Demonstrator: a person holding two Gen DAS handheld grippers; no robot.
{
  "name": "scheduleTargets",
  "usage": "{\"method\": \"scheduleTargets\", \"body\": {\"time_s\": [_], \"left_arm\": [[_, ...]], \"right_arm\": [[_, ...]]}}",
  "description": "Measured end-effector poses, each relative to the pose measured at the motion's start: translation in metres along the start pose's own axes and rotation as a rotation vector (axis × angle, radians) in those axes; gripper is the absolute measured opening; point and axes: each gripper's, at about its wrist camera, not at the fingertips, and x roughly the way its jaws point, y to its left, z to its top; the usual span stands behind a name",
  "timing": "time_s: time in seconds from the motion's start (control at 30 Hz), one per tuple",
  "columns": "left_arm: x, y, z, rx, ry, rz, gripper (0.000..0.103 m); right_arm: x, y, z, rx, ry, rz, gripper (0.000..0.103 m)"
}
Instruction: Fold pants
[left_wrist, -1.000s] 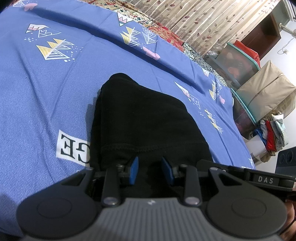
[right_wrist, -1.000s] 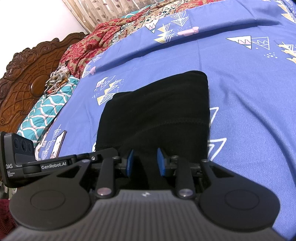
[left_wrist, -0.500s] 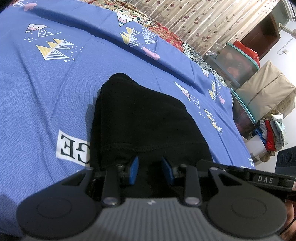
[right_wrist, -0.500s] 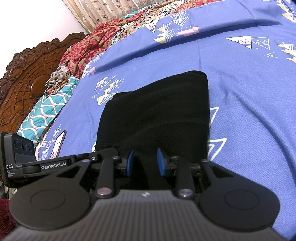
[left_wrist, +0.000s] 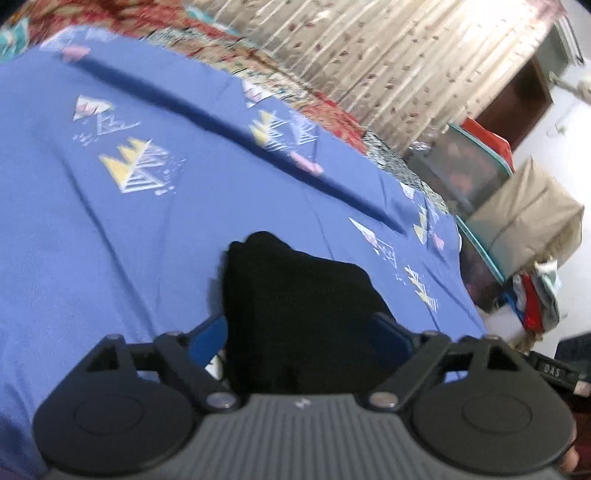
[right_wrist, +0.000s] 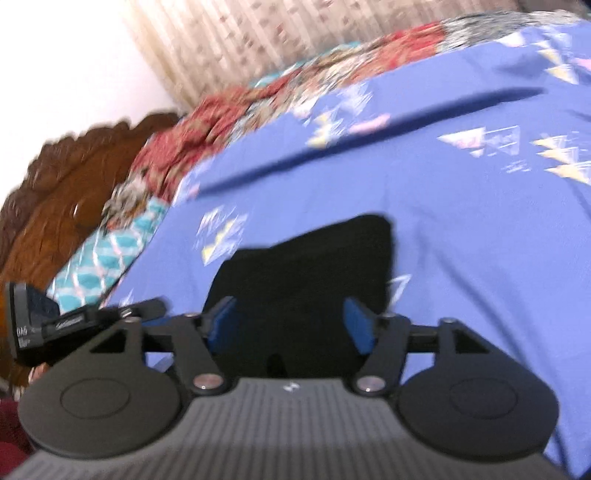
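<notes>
So the black pants (left_wrist: 295, 295) sit folded into a compact block on the blue bed (left_wrist: 110, 240), at 12 o'clock just ahead of both tools. Left hand-held gripper (left_wrist: 299, 336) and right hand-held gripper (right_wrist: 291, 321) are both spread wide, holding nothing. Looks like the release after the last fold; next is probably just backing off without snagging the fabric

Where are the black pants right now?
The folded black pants lie on the blue bedsheet, low and central in both wrist views, just ahead of the open left gripper and right gripper.
</notes>
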Motion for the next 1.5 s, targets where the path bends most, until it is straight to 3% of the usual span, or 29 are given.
{"method": "scheduleTargets", "body": {"time_s": [0.03,0.13,0.33,0.43,0.5,0.53,0.57,0.63,0.73,0.87,1.1,1.23,1.33,1.4,1.43,1.5], "left_arm": [[0.004,0.006,0.002,-0.031,0.026,-0.007,0.093],[0.021,0.020,0.003,-0.095,0.079,-0.031,0.097],[0.069,0.038,-0.007,-0.240,0.195,-0.138,0.100],[0.081,0.045,-0.016,-0.272,0.163,-0.149,0.101],[0.081,0.043,-0.017,-0.281,0.160,-0.136,0.078],[0.082,0.042,-0.016,-0.290,0.181,-0.114,0.050],[0.081,0.042,-0.015,-0.300,0.192,-0.096,0.041],[0.076,0.035,-0.005,-0.333,0.199,-0.127,0.033],[0.067,0.003,0.025,-0.245,0.156,-0.193,0.033],[0.077,-0.044,0.078,-0.024,0.073,-0.189,0.033],[0.153,-0.083,0.156,0.138,0.002,-0.144,0.033],[0.219,-0.075,0.168,0.164,0.015,-0.050,0.036],[0.269,-0.055,0.156,0.114,0.080,0.085,0.046],[0.293,-0.036,0.135,0.056,0.142,0.163,0.052],[0.291,-0.033,0.128,0.044,0.110,0.152,0.057],[0.281,-0.037,0.121,0.046,0.072,0.154,0.057]], "right_arm": [[-0.002,-0.009,0.000,0.025,-0.010,-0.015,0.086],[0.002,-0.034,-0.003,0.124,0.008,-0.030,0.086],[0.036,-0.050,-0.004,0.205,0.105,0.071,0.086],[0.069,-0.055,-0.004,0.226,0.184,0.097,0.086],[0.091,-0.057,-0.010,0.292,0.245,0.117,0.084],[0.093,-0.050,-0.010,0.286,0.238,0.115,0.079],[0.092,-0.040,-0.007,0.246,0.235,0.093,0.065],[0.083,-0.025,0.001,0.195,0.222,0.085,0.049],[0.064,-0.002,0.021,0.110,0.170,0.126,0.045],[0.051,0.023,0.061,-0.050,0.014,0.120,0.045],[0.083,0.004,0.139,-0.156,-0.199,0.013,0.045],[0.130,-0.027,0.162,-0.113,-0.181,-0.065,0.045],[0.166,-0.064,0.158,-0.026,-0.078,-0.135,0.047],[0.200,-0.090,0.149,0.057,0.057,-0.244,0.063],[0.203,-0.097,0.142,0.078,0.063,-0.284,0.076],[0.193,-0.109,0.140,0.169,0.042,-0.240,0.076]]}}
